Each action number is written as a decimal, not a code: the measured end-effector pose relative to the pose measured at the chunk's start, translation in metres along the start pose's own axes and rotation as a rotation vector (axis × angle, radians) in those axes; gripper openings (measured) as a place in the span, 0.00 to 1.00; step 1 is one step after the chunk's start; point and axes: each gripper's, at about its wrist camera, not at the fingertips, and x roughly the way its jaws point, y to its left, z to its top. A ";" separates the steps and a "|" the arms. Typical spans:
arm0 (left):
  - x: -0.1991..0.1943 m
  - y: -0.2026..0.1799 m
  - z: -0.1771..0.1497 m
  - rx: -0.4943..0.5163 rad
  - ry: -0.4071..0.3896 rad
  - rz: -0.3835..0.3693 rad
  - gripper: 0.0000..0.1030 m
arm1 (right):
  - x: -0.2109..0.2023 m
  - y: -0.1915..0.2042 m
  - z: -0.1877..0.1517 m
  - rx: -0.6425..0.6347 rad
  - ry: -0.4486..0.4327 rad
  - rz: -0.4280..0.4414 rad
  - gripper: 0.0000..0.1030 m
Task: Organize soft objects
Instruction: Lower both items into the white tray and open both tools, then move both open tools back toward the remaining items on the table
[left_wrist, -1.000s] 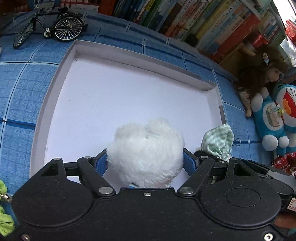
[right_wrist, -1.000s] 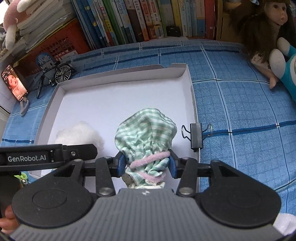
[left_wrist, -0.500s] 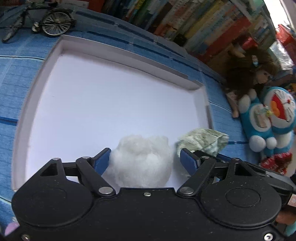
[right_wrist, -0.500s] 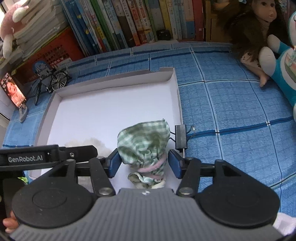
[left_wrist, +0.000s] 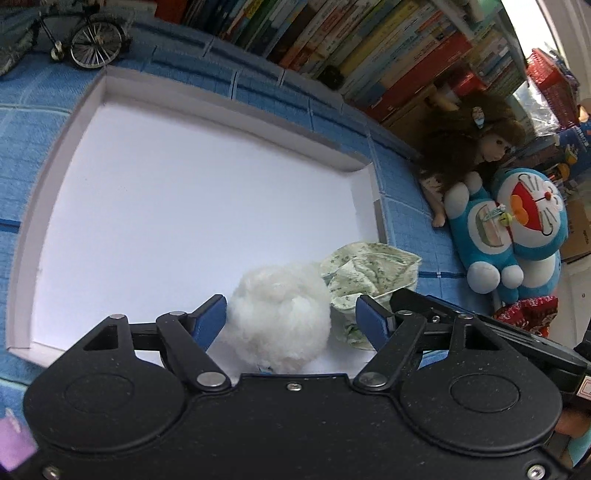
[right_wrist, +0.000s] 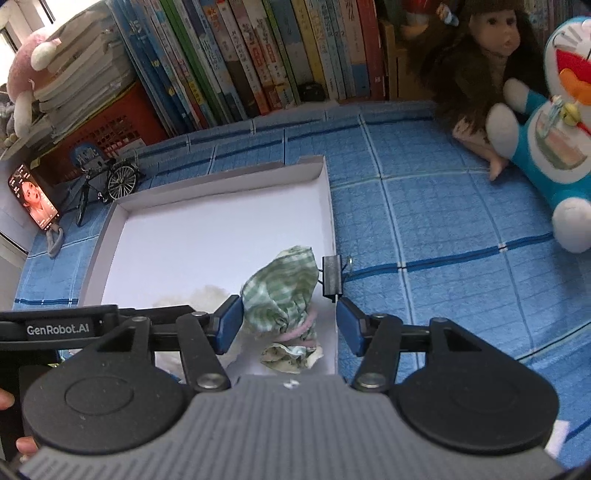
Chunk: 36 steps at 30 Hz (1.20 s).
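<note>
The left tongs (left_wrist: 290, 317) were held spread, the white fluffy ball (left_wrist: 280, 317) lying loose between the pads in the white tray (left_wrist: 55, 155). Just to their right, the right tongs (right_wrist: 288, 325) were likewise spread, with the green checked cloth bundle (right_wrist: 284, 295) resting unpinched between them, inside the tray's right wall.

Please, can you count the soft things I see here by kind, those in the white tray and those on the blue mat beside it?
White fluffy plush, in the white tray: 1
Green checked cloth pouch, in the tray: 1
Blue Doraemon plush, on the blue mat: 1
Long-haired doll, on the mat: 1
Total: 4
</note>
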 end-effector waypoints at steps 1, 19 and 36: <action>-0.005 -0.001 -0.002 0.005 -0.005 0.001 0.73 | -0.004 0.000 0.000 -0.001 -0.007 0.001 0.68; -0.106 -0.025 -0.105 0.301 -0.244 0.027 0.81 | -0.097 0.020 -0.064 -0.163 -0.253 0.059 0.84; -0.143 0.033 -0.205 0.300 -0.483 0.011 0.87 | -0.114 -0.008 -0.157 -0.182 -0.461 0.081 0.96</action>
